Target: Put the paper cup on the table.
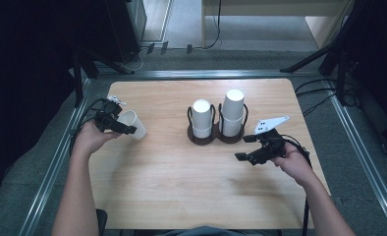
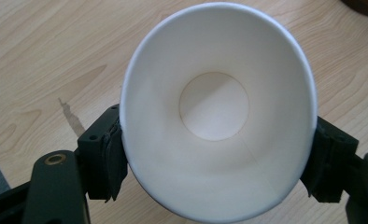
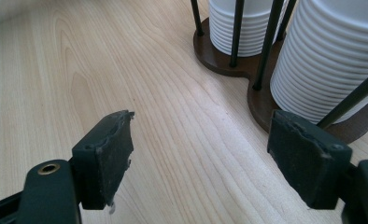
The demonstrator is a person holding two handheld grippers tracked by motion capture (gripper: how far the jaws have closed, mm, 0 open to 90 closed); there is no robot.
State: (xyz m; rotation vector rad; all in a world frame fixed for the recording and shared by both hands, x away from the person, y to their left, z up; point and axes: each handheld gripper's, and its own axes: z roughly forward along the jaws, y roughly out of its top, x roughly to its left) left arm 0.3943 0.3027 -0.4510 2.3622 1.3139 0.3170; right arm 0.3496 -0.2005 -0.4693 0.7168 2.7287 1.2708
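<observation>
I am gripping a cup (image 2: 218, 116) in my left tongs (image 1: 117, 125) near the surface's (image 1: 181, 187) left edge.
The cup is lying tilted, mouth toward me, pads pressing both sides (rim squeezed oval). My right tongs (image 3: 215, 161) are gaping, holding nothing, hovering just beside the rack (image 1: 216, 138) of stacked cups (image 1: 232, 112).

One wooden table (image 1: 181, 187). On it, one dark two-ring cup holder (image 1: 216, 139), and in that holder two stacks of white paper cups: a shorter stack (image 1: 202, 118) in the left ring, a taller stack (image 1: 232, 112) in the right. Left of the holder, one single paper cup (image 1: 133, 124), lying tilted. Two handheld grippers: the left gripper (image 1: 117, 127) left of the holder, the right gripper (image 1: 246, 148) just right of it.
</observation>
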